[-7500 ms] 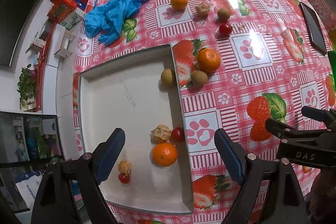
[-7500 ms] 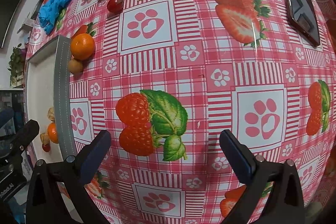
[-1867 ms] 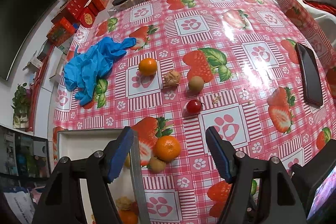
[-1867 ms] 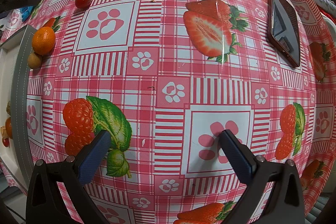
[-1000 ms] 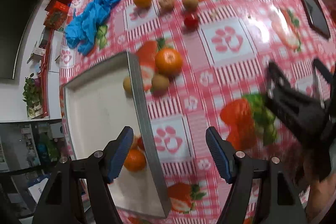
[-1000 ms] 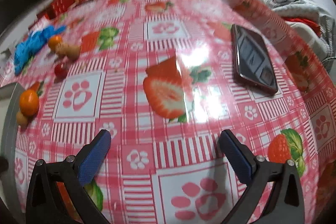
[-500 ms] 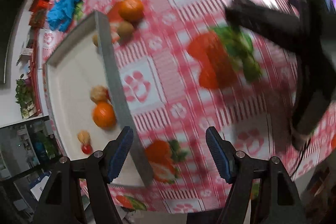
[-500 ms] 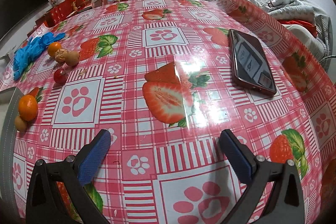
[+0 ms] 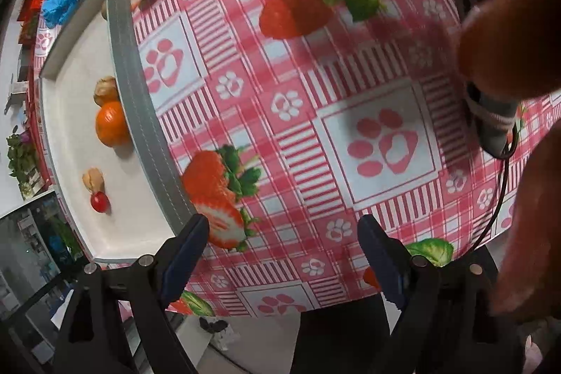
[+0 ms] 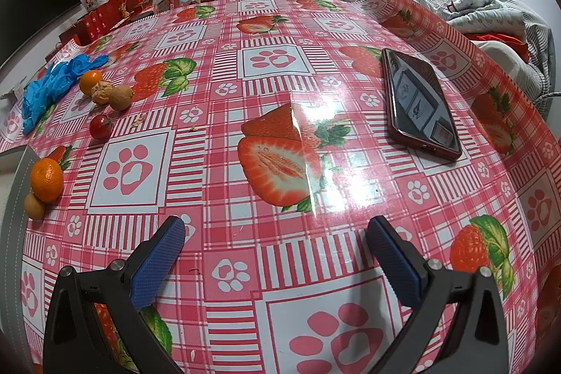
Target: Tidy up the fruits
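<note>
My left claw [image 9: 282,235] has just been spreading, empty, over the counter [image 9: 350,65] beside the tray [image 9: 140,100]; my right claw [image 10: 277,237] gapes empty too, and a blurred shape at right is perhaps my hand [image 9: 508,37].

Your worktop [image 10: 280,135] has that red-and-white plaid cloth with strawberries and pink paw prints. Tray [image 9: 126,69] is white with a grey rim, oranges [image 9: 111,124] bright orange, gloves [image 10: 52,83] blue, phone [image 10: 419,104] dark red-edged, tong pads [image 10: 159,260] blue.

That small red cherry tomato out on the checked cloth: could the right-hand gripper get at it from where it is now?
Probably yes. The small red cherry tomato lies alone on open checked cloth, ahead and to the left of the right gripper, whose jaws are open and empty. Nothing stands between them.
</note>
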`<state>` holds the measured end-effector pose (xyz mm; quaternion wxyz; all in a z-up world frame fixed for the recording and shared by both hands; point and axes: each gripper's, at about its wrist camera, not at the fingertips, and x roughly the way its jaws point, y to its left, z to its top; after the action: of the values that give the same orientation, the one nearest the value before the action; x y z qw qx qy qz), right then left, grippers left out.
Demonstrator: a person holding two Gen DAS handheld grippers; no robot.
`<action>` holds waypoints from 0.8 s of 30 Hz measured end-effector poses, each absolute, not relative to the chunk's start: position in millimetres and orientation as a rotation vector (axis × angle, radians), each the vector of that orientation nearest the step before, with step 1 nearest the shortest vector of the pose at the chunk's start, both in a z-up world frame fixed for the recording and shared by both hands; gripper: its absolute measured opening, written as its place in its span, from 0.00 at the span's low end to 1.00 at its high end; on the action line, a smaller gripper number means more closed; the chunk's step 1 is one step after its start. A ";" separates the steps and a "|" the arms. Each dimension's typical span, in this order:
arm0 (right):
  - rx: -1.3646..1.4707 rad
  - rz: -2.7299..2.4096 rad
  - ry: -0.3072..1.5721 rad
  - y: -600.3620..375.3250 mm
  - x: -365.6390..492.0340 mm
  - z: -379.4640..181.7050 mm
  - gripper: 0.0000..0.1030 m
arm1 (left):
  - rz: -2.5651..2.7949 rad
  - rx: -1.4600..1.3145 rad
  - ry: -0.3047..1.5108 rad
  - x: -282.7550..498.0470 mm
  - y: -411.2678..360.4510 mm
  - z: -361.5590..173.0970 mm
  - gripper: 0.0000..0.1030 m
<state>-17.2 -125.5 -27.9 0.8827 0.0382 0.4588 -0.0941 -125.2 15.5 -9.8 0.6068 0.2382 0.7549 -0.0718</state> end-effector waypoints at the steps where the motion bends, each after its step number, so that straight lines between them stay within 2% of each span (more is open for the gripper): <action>1: 0.079 -0.196 0.955 -125.5 -17.2 -27.7 1.00 | -0.163 0.553 1.746 -125.5 16.2 -10.2 0.85; 24: 0.079 -0.196 0.955 -125.5 -17.2 -27.5 1.00 | -0.164 0.549 1.746 -123.7 18.9 -11.2 0.85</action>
<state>-17.2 -125.5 -27.5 0.8828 0.0382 0.4586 -0.0942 -123.7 18.9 -11.2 0.6070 0.2373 0.7551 -0.0710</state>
